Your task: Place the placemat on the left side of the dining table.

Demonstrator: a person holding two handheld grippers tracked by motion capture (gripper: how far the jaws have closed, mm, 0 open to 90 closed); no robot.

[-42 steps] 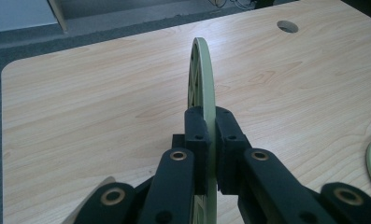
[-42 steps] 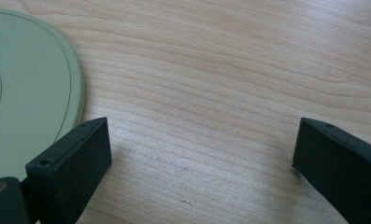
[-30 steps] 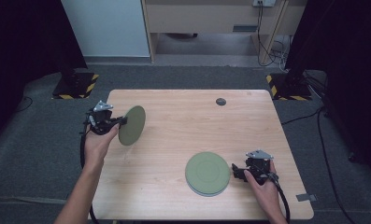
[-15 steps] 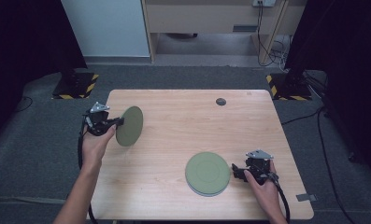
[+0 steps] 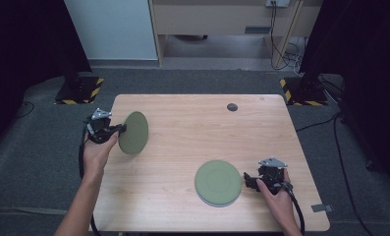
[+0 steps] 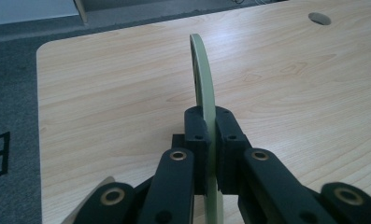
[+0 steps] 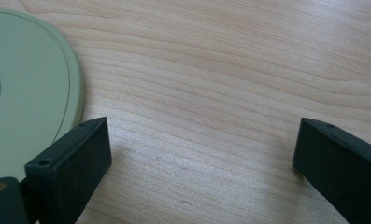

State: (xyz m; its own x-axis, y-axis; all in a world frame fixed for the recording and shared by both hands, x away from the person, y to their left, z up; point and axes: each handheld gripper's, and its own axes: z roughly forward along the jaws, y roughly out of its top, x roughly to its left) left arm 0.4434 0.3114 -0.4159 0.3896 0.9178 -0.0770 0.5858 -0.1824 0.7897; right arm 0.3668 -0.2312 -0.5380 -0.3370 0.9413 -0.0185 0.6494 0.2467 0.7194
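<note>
Here, at the frame's left, the left gripper [image 5: 120, 129] clamps a green plate [image 5: 133, 132] on edge; lower right, the right gripper [image 5: 250, 180] gapes beside the flat plates [image 5: 218, 182].

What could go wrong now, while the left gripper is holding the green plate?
1. The left gripper pinches the lifted plate only at its rim, on edge, so it may swing or slip out.
2. The open right gripper sits close beside the stack of plates; setting the plate down there could bump it.
</note>
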